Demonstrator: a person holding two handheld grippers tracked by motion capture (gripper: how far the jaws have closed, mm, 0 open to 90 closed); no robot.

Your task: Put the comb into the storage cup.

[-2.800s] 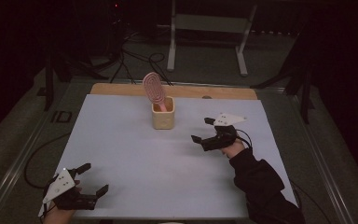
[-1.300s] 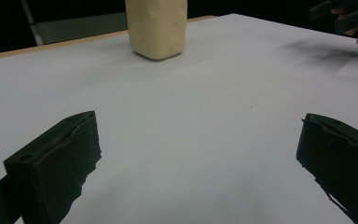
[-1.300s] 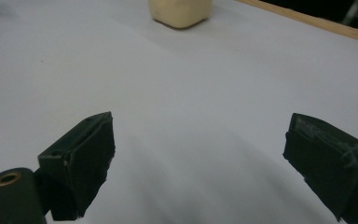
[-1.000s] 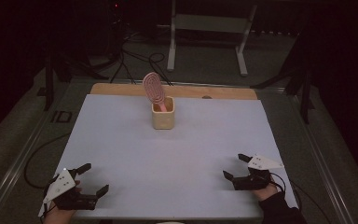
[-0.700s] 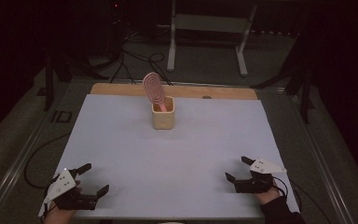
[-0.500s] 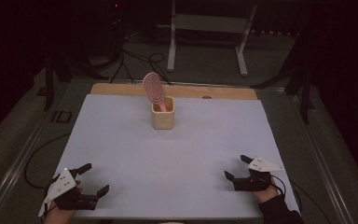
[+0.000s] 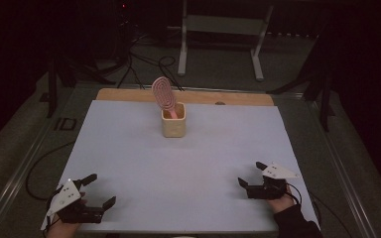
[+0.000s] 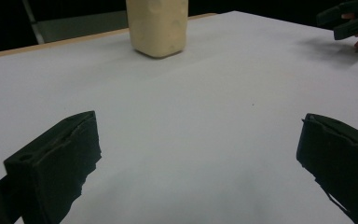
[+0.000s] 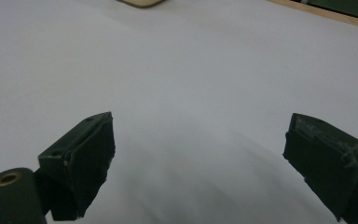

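Resting at the near corners of the white table top (image 7: 188, 158), the left gripper (image 7: 99, 191) and the right gripper (image 7: 251, 174) each have their jaws spread apart and hold nothing. A pink oval brush with ridged face (image 7: 162, 95) stands upright in a cream square-sided cup (image 7: 173, 124) near the far edge, well apart from both grippers. Judged from this layout, any placing of the brush appears finished, with nothing visibly left.
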